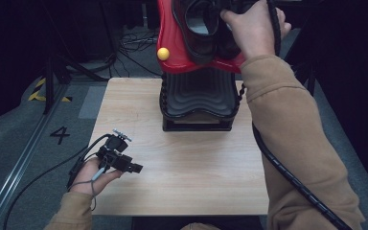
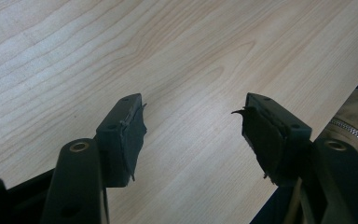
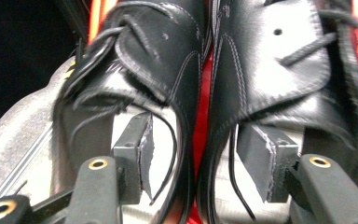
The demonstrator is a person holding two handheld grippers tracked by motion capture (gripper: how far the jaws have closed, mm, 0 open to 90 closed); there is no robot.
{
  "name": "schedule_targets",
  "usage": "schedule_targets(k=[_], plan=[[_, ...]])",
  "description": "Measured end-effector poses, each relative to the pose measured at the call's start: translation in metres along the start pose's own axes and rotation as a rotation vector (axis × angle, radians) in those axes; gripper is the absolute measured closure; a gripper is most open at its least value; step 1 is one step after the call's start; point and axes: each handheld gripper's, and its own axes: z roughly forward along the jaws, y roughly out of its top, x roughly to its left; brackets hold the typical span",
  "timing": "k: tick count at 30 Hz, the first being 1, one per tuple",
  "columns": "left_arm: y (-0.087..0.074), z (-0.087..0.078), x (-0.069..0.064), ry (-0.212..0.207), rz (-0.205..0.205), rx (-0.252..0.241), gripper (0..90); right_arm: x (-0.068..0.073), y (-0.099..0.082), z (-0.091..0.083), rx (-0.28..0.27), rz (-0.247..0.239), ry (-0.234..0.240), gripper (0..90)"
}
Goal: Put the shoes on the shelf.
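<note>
Two black leather lace-up shoes sit side by side on the red top shelf [image 1: 172,43] of a shoe rack at the table's far edge. In the right gripper view, the left shoe [image 3: 158,51] and the right shoe [image 3: 270,60] touch at their inner walls. My right gripper [image 3: 196,128] is open, one pad inside each shoe opening, and the two adjoining walls stand between the pads without being pressed. In the high view a hand [image 1: 254,28] covers that gripper above the shoes [image 1: 199,28]. My left gripper [image 2: 193,105] is open and empty over the wood, near the table's front left [image 1: 136,167].
The rack's black ribbed lower shelf [image 1: 199,96] stands on the light wooden table [image 1: 182,163]. A yellow ball [image 1: 163,53] is fixed to the red shelf's left side. Cables trail from both grippers. Grey floor with a rail lies to the left.
</note>
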Motion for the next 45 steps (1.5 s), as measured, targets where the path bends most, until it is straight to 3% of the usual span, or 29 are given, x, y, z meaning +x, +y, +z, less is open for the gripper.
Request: schedule_targets(k=[5,10,16,23,29,35,37,45], plan=[[0.002,0.002,-0.003,0.010,0.014,0.010,39.4,-0.011,-0.008,-0.026,-0.026,-0.034,0.073,46.3],[0.004,0.005,-0.006,0.021,0.028,0.020,39.4,-0.026,-0.023,-0.049,-0.043,-0.085,0.093,46.3],[0.008,0.004,-0.009,0.032,0.029,0.020,39.4,-0.046,-0.058,-0.083,-0.046,-0.261,0.093,46.2],[0.011,0.000,-0.012,0.045,0.040,0.012,39.4,-0.074,-0.095,-0.107,-0.041,-0.293,0.128,45.0],[0.009,-0.005,-0.010,0.045,0.029,-0.007,39.3,-0.094,-0.117,-0.114,-0.021,-0.330,0.128,44.8],[0.005,-0.008,-0.009,0.051,0.020,-0.019,39.3,-0.108,-0.138,-0.111,-0.009,-0.354,0.163,46.0],[0.001,-0.009,-0.010,0.053,0.016,-0.020,39.3,-0.115,-0.154,-0.104,0.016,-0.396,0.194,49.3],[-0.010,-0.013,-0.009,0.076,-0.012,-0.025,39.3,-0.131,-0.198,-0.076,0.057,-0.405,0.265,52.4]])
